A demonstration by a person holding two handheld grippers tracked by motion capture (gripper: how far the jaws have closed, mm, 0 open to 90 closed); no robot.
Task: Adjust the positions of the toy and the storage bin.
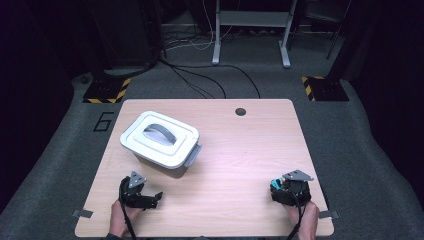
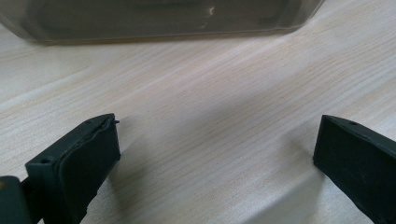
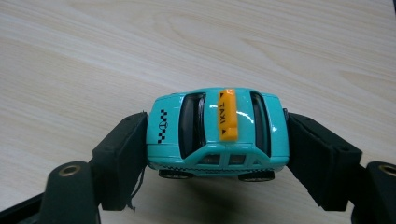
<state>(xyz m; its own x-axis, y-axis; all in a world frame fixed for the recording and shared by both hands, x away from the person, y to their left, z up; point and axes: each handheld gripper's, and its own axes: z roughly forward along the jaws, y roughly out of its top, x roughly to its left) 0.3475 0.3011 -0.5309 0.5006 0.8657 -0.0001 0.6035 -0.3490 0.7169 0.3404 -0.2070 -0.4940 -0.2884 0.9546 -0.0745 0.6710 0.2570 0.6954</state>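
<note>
A turquoise toy taxi (image 3: 217, 135) with a yellow roof sign sits crosswise between the jaws of my right gripper (image 3: 217, 149), which is shut on its front and rear ends just above the wooden table (image 1: 240, 150). From above, the right gripper (image 1: 281, 189) is at the table's front right with a bit of turquoise toy taxi (image 1: 274, 183) showing at its tip. My left gripper (image 1: 154, 198) rests at the front left, open, its jaws wide apart over bare wood (image 2: 215, 135). A white lidded box (image 1: 160, 139) with a grey handle stands behind it; its lower wall (image 2: 159, 21) shows close ahead.
A dark round hole (image 1: 240, 111) marks the table's far edge. Beyond the table are grey carpet, cables, a metal frame (image 1: 250, 30) and yellow-black striped stand bases (image 1: 106, 91). Metal brackets (image 1: 82, 214) sit at the table's front corners.
</note>
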